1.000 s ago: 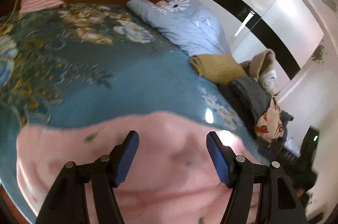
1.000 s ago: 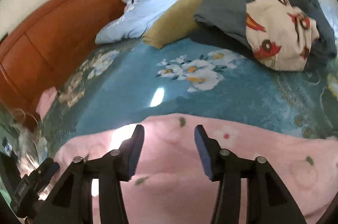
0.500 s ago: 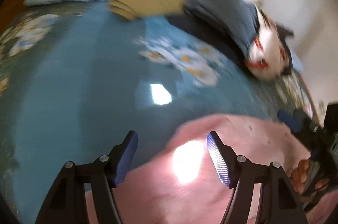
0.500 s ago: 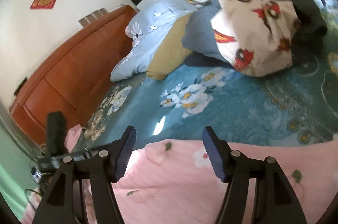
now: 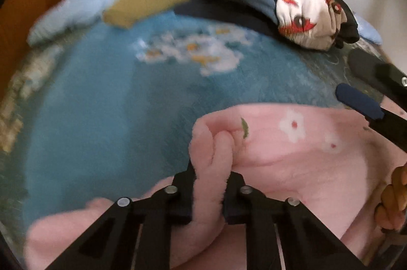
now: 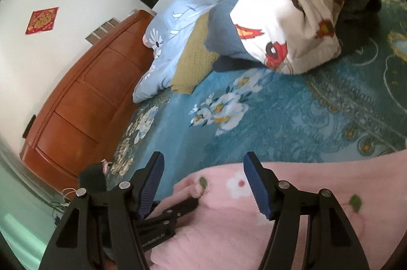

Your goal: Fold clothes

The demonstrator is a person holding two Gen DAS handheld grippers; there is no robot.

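A fluffy pink garment (image 5: 292, 155) with white flowers lies on the blue floral bedspread (image 5: 114, 104). My left gripper (image 5: 211, 183) is shut on a bunched fold at the garment's left corner. It also shows in the right wrist view (image 6: 187, 205), pinching that corner. My right gripper (image 6: 203, 181) is open and empty, just above the pink garment (image 6: 292, 206) near the same corner. One of its blue fingertips (image 5: 358, 100) shows at the right of the left wrist view.
A pile of clothes (image 6: 292, 23) lies at the far side of the bedspread (image 6: 305, 112): white with red print, grey, dark. A mustard knit (image 6: 193, 58) and a pale blue pillow (image 6: 168, 41) lie by the wooden headboard (image 6: 84, 102).
My left gripper has swung to the right and shut on the pink garment's corner. My right gripper has stayed open and moved toward that corner.
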